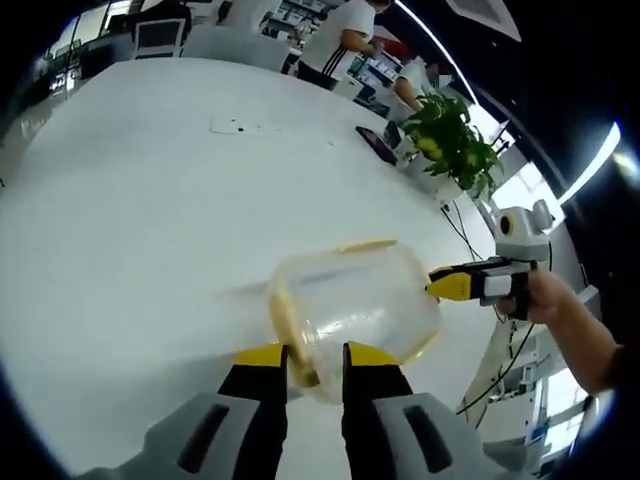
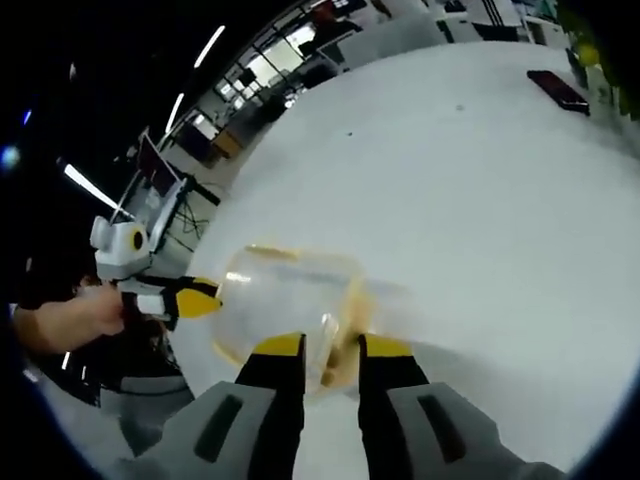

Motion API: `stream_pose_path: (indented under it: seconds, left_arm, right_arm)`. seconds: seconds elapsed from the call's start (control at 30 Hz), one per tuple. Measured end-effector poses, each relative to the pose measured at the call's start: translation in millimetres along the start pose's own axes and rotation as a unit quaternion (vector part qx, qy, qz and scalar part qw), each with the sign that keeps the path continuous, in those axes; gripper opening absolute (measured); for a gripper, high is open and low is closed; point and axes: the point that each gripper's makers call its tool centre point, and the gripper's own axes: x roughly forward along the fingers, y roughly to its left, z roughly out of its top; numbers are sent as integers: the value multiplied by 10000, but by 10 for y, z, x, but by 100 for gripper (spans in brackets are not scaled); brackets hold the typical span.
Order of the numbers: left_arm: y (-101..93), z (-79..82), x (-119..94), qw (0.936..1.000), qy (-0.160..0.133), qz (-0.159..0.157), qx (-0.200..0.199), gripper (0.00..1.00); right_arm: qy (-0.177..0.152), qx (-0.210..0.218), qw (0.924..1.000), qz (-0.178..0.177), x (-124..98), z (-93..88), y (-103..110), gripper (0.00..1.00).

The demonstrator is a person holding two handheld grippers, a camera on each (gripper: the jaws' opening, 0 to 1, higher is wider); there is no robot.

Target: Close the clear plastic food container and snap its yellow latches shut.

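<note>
Two handheld grippers meet at one clear plastic food container with a yellow rim (image 1: 350, 300), which lies tipped on its side on the broad white counter (image 1: 150, 220). Left gripper view: the left gripper (image 1: 315, 357), black with yellow tips, has its jaws drawn narrow about the container's yellow edge, which sits in the gap between them; whether the tips actually pinch it cannot be told. From the right, the right gripper (image 1: 450, 283) reaches in, held by a person's hand (image 1: 548, 297), its yellow tip touching the container's far side. Right gripper view: the right gripper (image 2: 330, 347) likewise shows jaws set narrow, with the container (image 2: 290, 300) and its yellow rim between and just beyond the tips; a firm grip cannot be confirmed. The left gripper (image 2: 195, 298) enters from the left, its yellow tip against the container wall, held by a hand (image 2: 75, 318). Background: a green potted plant (image 1: 450, 135) and a dark flat object (image 1: 376, 143) stand near the counter's far edge; a seated person in white (image 1: 340, 35) is beyond.
</note>
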Motion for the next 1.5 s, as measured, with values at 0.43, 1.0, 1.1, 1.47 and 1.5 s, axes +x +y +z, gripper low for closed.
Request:
stream_pose_path:
  seconds: [0.43, 1.0, 1.1, 1.47, 1.5]
  left_arm:
    - [13, 0, 12, 9998, 14, -134, -125, 15]
    - [-149, 288, -147, 9846, -145, -207, 1730, 18]
    - [-214, 315, -131, 9821, -123, -310, 1854, 18]
    - [-462, 313, 11, 9568, 17, -758, 2807, 15]
    - [-472, 309, 23, 9556, 36, -760, 2847, 15]
  right_arm:
    - [-120, 23, 9999, 70, 63, -95, -12, 20]
    - [-454, -1254, 9909, -185, -111, 172, 153, 17]
    - [-542, -1292, 9901, -95, -114, 225, 227, 12]
    - [-388, -1806, 9826, 170, 34, 166, 445, 10]
    - [-381, -1837, 9821, 198, 43, 157, 464, 10]
